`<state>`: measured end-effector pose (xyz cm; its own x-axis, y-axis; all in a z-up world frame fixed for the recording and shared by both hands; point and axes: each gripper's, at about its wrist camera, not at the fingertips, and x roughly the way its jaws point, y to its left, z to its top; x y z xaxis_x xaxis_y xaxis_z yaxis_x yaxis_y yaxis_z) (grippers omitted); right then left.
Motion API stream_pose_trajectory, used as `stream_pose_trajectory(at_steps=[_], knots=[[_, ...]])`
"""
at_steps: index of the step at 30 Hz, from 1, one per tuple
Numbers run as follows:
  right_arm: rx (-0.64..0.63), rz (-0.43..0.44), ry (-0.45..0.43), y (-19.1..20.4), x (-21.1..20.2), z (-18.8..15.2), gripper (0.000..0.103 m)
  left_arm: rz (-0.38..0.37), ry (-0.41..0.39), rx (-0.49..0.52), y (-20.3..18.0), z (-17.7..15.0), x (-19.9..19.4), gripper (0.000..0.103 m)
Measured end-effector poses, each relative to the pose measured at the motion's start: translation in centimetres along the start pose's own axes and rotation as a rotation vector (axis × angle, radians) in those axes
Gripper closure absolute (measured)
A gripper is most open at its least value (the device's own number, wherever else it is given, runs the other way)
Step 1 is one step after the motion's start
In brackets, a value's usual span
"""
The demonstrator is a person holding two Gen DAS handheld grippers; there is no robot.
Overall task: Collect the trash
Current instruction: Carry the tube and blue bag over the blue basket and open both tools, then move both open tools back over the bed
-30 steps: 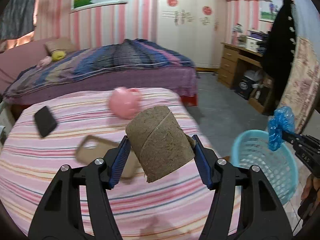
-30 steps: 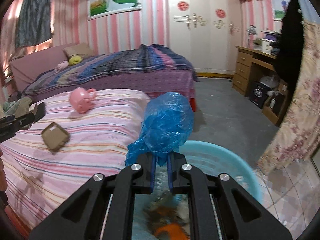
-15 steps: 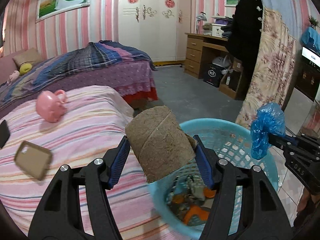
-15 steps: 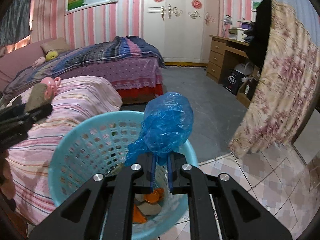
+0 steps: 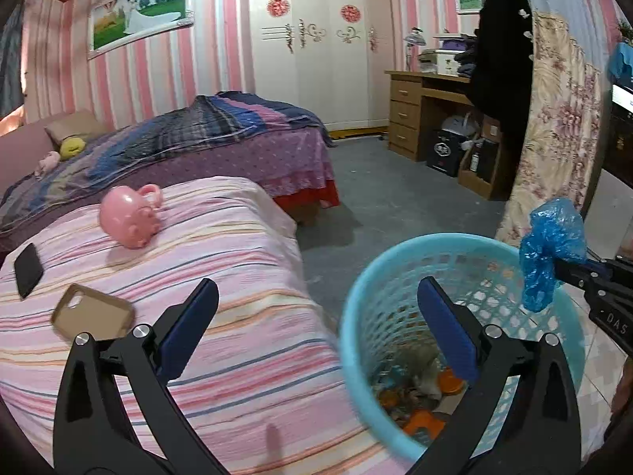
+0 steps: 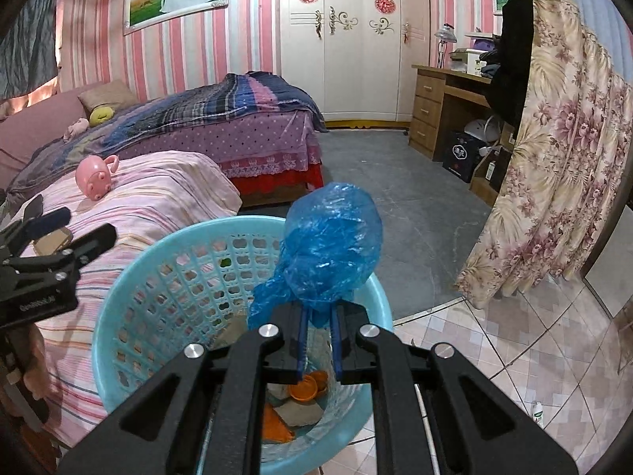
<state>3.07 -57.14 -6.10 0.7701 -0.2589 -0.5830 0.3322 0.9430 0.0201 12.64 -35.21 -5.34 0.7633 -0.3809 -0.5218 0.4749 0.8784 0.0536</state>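
Note:
A light blue mesh basket (image 5: 395, 261) (image 6: 166, 241) stands on the floor beside the pink striped bed (image 5: 237, 316), with orange scraps and other trash at its bottom. My left gripper (image 5: 316, 283) (image 6: 85, 225) hangs by the basket's left rim, its jaws opening wide with nothing between them. A blurred brown cardboard roll (image 5: 425, 364) lies inside the basket. My right gripper (image 6: 318, 310) (image 5: 561, 265) is shut on a crumpled blue plastic bag (image 6: 332, 249) (image 5: 552, 245), held above the basket's right side.
On the striped bed lie a pink piggy bank (image 5: 128, 217), a black phone (image 5: 27, 269) and a tan phone case (image 5: 91, 310). A second bed (image 5: 237, 146) stands behind. A wooden desk (image 5: 419, 111) and a floral curtain (image 6: 554, 158) stand to the right, and the floor is tiled there.
Both grippers swung from over the bed to the basket. The left jaws spread wide and the cardboard roll left them and dropped into the basket. The right gripper kept its hold on the blue bag.

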Motion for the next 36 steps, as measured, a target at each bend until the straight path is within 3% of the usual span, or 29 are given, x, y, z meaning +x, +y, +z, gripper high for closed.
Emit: stream_pose_trajectory(at_steps=[5, 6, 9, 12, 15, 23, 30, 36], knots=[[0.011, 0.017, 0.018, 0.9, 0.7, 0.3, 0.092, 0.0, -0.002, -0.048, 2.0, -0.1, -1.1, 0.006], [0.012, 0.016, 0.017, 0.9, 0.6, 0.5, 0.086, 0.009, -0.009, -0.052, 2.5, -0.2, -1.6, 0.006], [0.014, 0.005, -0.004, 1.8, 0.2, 0.7, 0.033, 0.044, -0.034, -0.041, 2.9, -0.3, -2.9, 0.006], [0.027, 0.015, -0.006, 2.5, 0.2, 0.6, 0.029, 0.092, -0.061, -0.031, 4.2, -0.8, -5.0, 0.006], [0.011, -0.004, -0.011, 3.8, 0.1, 0.9, 0.015, 0.122, -0.074, -0.051, 5.9, -1.3, -7.0, 0.006], [0.013, 0.064, -0.019, 7.1, -1.0, 2.0, 0.005, 0.218, -0.101, -0.08, 10.9, -3.1, -13.3, 0.005], [-0.024, 0.148, -0.051, 11.4, -3.4, 2.3, 0.005, 0.287, -0.118, -0.15, 15.0, -5.6, -17.6, 0.005], [-0.041, 0.201, -0.092, 17.0, -6.5, 0.6, 0.005, 0.288, -0.093, -0.232, 18.2, -7.9, -19.5, 0.005]])
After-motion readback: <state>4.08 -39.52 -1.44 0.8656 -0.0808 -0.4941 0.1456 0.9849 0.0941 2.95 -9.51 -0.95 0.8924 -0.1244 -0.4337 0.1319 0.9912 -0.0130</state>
